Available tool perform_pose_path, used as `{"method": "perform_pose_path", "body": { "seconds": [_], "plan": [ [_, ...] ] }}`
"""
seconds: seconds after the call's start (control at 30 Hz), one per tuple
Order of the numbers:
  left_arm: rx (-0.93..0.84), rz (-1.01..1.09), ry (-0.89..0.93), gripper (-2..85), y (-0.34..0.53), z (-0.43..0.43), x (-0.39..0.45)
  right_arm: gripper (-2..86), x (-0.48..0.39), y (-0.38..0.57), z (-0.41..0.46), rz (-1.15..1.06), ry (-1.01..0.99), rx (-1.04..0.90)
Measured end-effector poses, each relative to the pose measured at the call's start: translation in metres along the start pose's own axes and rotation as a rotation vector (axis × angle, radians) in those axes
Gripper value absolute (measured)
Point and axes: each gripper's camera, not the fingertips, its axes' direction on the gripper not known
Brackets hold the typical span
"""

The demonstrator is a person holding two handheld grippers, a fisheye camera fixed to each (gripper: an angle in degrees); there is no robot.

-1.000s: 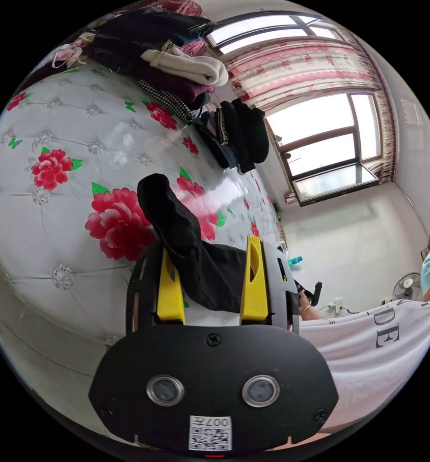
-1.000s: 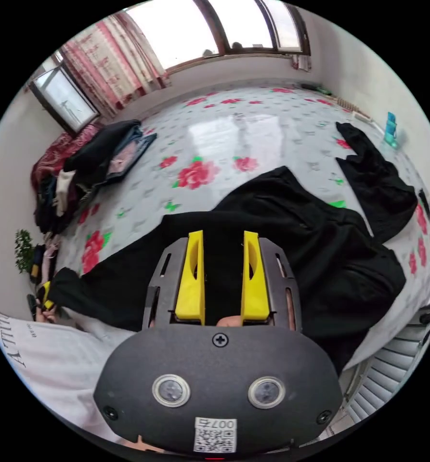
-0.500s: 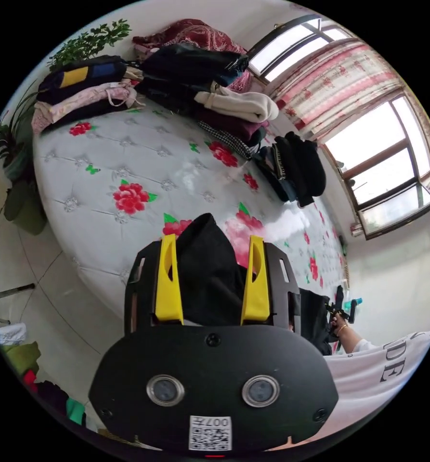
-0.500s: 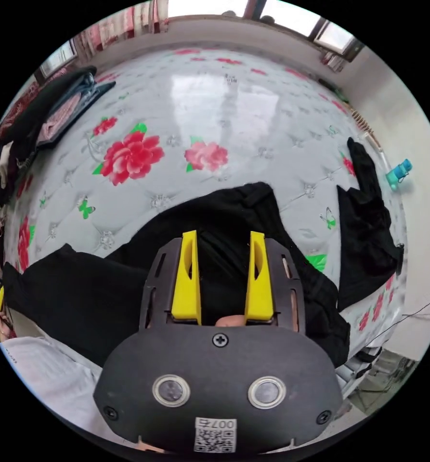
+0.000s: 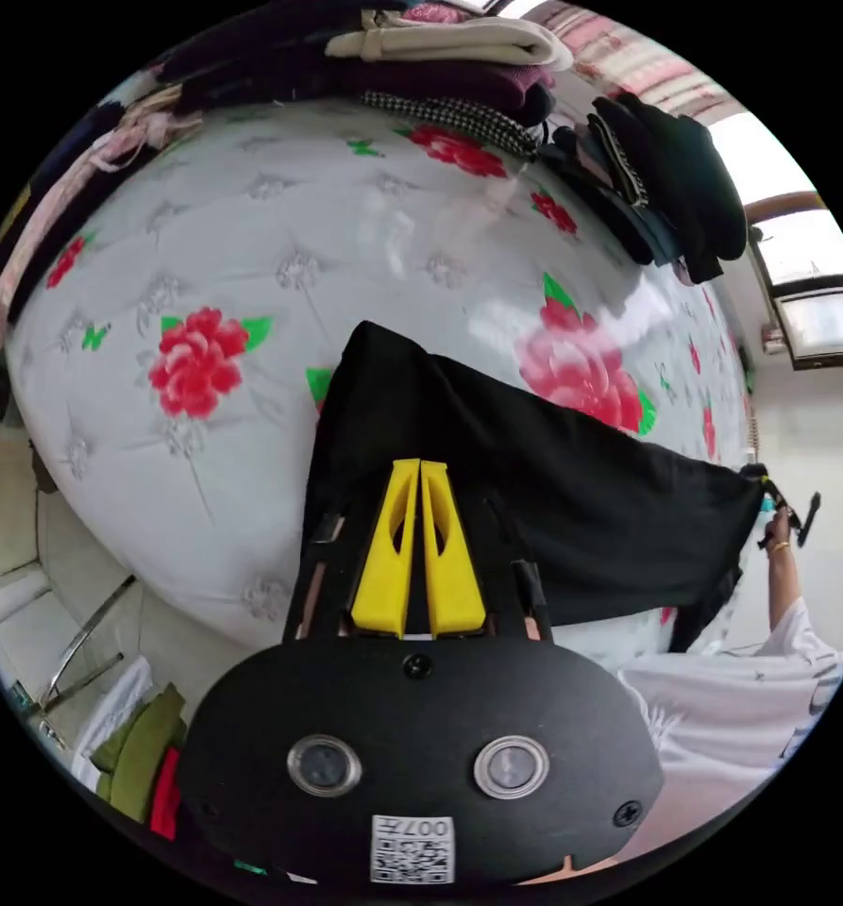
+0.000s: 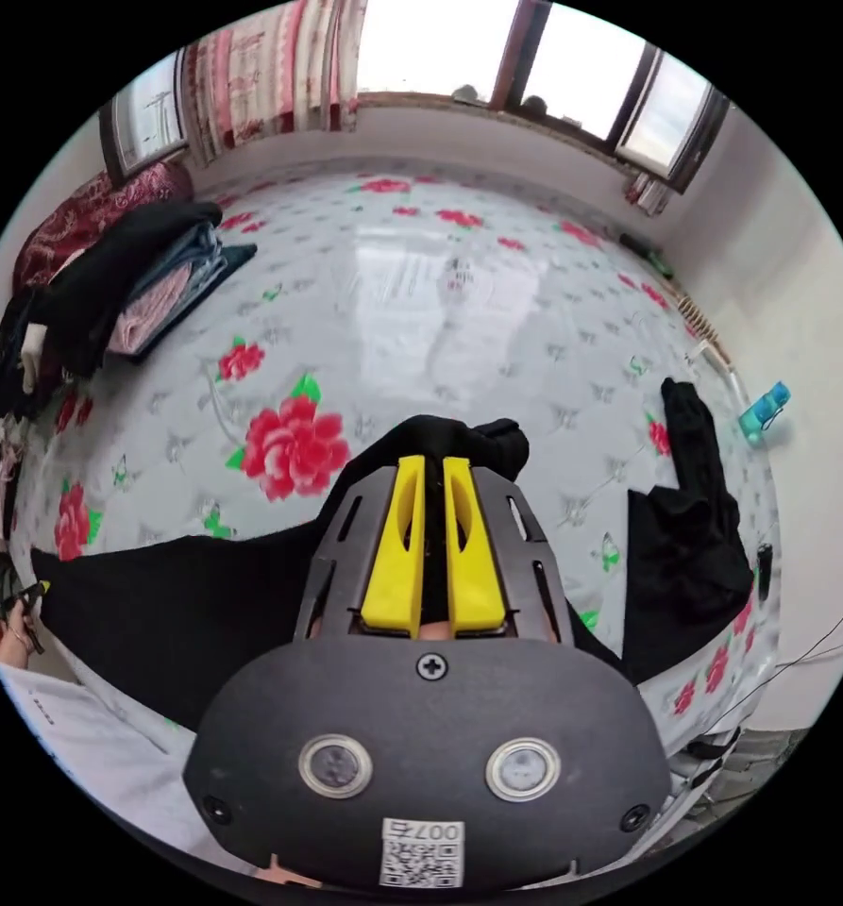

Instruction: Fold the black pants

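The black pants [image 5: 572, 481] stretch as a taut band over the flowered mattress [image 5: 251, 236]. My left gripper [image 5: 419, 469] is shut on one end of them, its yellow jaws pressed together. At the far end the right gripper [image 5: 778, 505] shows in a hand, holding the cloth. In the right gripper view my right gripper [image 6: 430, 464] is shut on a bunched part of the pants [image 6: 454, 436], with black cloth between the jaws. From there the pants [image 6: 185, 604] run left to the left gripper [image 6: 26, 595].
Stacks of folded clothes [image 5: 440, 66] and a dark pile [image 5: 671, 179] line the mattress's far side; the stack [image 6: 143, 274] also shows in the right gripper view. Another black garment [image 6: 690, 547] lies near a teal bottle [image 6: 761, 411]. A white shirt [image 5: 723, 698] is close.
Both grippers went from open to shut on the black pants. The pants, loose and crumpled before, are now pulled out straight between the two grippers.
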Motion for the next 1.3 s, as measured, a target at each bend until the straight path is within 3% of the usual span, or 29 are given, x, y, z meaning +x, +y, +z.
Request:
{"method": "perform_pose_path", "body": {
  "seconds": [0.17,0.33,0.53,0.77,0.9,1.23,1.3],
  "plan": [
    [0.146,-0.141,-0.019,-1.0,-0.062,-0.002,0.0,3.4,-0.009,-0.067,0.003,0.13,-0.032,0.049],
    [0.151,-0.101,-0.078,-0.9,-0.087,-0.005,0.01,4.8,-0.047,-0.081,0.02,0.158,-0.096,0.012],
    [0.216,-0.037,-0.049,-0.6,-0.019,-0.026,0.005,6.9,-0.064,0.042,-0.007,0.104,-0.278,0.032],
    [0.078,0.096,0.128,-0.5,0.057,-0.018,0.018,10.6,0.004,0.277,-0.054,0.136,-0.099,-0.257],
    [0.013,0.174,0.193,-0.9,0.077,-0.008,0.041,12.4,0.024,0.362,-0.067,0.112,-0.122,-0.361],
    [0.031,0.314,0.286,-1.0,0.131,-0.025,0.096,9.7,0.039,0.366,-0.028,-0.121,-0.135,-0.455],
    [0.024,0.317,0.282,-1.0,0.143,-0.025,0.094,7.1,0.065,0.351,-0.03,-0.11,-0.3,-0.473]
  ]
}}
